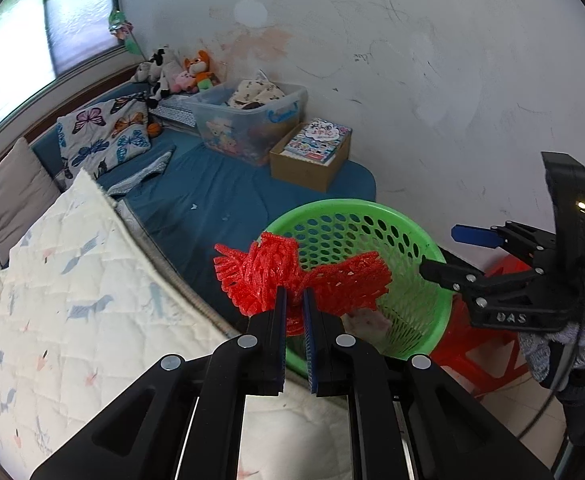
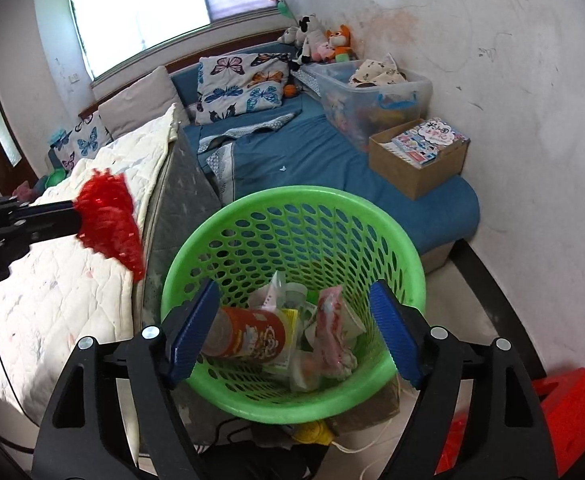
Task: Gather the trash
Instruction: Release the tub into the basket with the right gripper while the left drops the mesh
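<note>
Fingers: left fingers (image 1: 294,300) pinch red net (image 1: 300,280); right fingers (image 2: 292,332) wide open, empty.
Green bin (image 2: 228,216) w/ some trash already; net not dropped yet.

Butterfly pillow (image 2: 240,84), plush toys (image 2: 324,42) and cardboard box (image 2: 416,168) lie on the blue mattress (image 2: 312,156).

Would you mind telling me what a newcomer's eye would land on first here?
The red foam net, pinched in the shut left gripper beside the bed. Then the green perforated wastebasket on the floor, already holding a snack tube and wrappers, with the right gripper open and empty above it.
</note>
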Available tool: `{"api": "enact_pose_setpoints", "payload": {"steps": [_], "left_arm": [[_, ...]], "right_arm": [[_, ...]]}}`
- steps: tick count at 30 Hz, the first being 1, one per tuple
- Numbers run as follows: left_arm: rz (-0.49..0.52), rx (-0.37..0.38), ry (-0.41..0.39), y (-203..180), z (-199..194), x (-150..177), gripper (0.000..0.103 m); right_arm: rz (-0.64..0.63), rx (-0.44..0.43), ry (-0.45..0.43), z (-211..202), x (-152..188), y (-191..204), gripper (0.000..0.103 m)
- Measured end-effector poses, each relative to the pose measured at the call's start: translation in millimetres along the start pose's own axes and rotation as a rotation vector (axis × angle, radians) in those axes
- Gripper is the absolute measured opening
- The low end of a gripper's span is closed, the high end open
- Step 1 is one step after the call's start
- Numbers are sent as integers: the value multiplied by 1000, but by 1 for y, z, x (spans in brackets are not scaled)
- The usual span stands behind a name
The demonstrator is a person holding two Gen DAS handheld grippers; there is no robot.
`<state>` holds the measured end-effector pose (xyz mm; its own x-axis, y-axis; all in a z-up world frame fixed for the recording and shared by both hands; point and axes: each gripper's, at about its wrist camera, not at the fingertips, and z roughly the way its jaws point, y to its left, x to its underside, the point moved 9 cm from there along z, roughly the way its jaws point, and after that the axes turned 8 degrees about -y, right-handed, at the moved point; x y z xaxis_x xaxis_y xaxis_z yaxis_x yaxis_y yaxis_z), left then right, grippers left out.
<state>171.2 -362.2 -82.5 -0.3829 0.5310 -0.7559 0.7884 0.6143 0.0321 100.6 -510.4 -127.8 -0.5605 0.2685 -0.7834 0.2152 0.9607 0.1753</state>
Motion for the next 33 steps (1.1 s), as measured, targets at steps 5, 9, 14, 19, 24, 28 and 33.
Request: {"api": "enact_pose_setpoints", "payload": {"steps": [5, 9, 14, 19, 24, 28, 33], "left_arm": [[4, 14, 28, -13, 22, -5, 8], [9, 21, 55, -23, 40, -6, 8], [5, 29, 87, -34, 60, -6, 9], [-12, 38, 102, -42, 68, -5, 18], [-19, 39, 87, -44, 68, -5, 51], [-45, 41, 74, -38, 59, -4, 56], [-83, 17, 32, -21, 37, -4, 73]], "right_arm": [[10, -8, -15, -13, 4, -9, 85], [13, -15, -10, -19, 8, -12, 86], [9, -20, -6, -24, 16, -13, 86], [17, -28, -5, -27, 19, -13, 86], [30, -41, -13, -31, 22, -11, 87], [38, -53, -17, -34, 25, -6, 87], [29, -69, -25, -40, 26, 7, 88]]}}
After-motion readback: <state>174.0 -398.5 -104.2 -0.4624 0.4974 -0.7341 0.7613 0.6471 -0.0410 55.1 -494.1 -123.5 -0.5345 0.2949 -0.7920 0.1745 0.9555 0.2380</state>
